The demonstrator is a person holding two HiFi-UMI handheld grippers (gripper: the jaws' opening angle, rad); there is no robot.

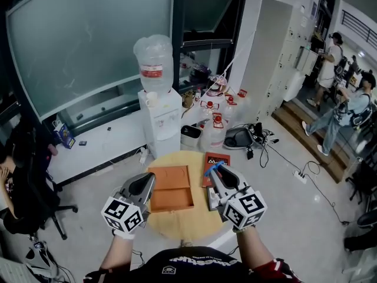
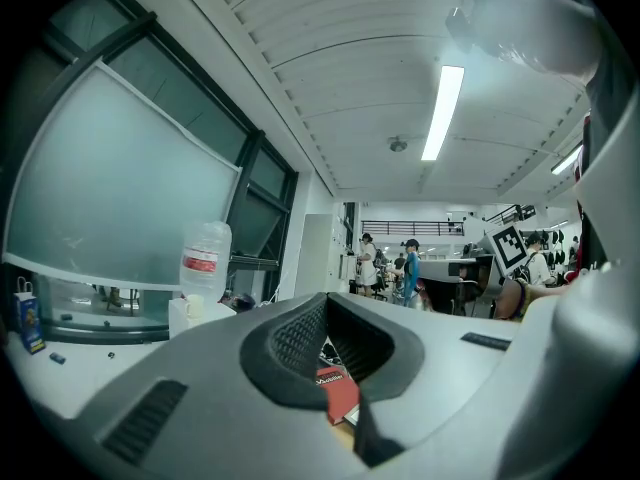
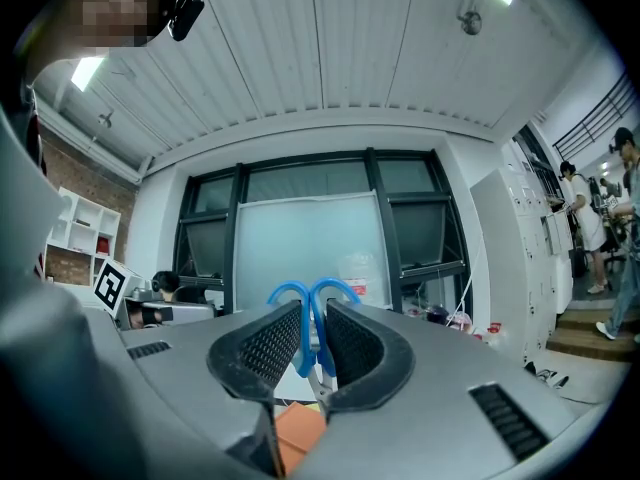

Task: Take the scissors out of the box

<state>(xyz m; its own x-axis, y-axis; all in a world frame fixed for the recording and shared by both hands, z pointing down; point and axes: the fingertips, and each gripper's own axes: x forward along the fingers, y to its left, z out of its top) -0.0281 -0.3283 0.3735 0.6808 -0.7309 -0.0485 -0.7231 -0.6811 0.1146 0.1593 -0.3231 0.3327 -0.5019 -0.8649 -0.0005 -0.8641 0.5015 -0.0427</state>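
Observation:
An open orange box (image 1: 171, 188) lies on a small round wooden table (image 1: 177, 226). My right gripper (image 1: 215, 171) hovers level over the table's right side, just right of the box. It is shut on a pair of blue-handled scissors (image 1: 213, 168). In the right gripper view the scissors' blue loops (image 3: 311, 296) stick up between the pads of that gripper (image 3: 312, 340), and the orange box (image 3: 300, 434) shows below. My left gripper (image 1: 148, 182) is at the box's left edge. Its jaws (image 2: 327, 304) are shut and hold nothing.
A flat red packet (image 1: 214, 158) lies on the table beyond my right gripper and shows past the left jaws (image 2: 338, 388). Behind the table stand a water dispenser (image 1: 158, 108) and water jugs (image 1: 215, 125). An office chair (image 1: 29, 184) stands at left, cables (image 1: 294, 170) lie at right, and people (image 1: 347, 108) stand at the far right.

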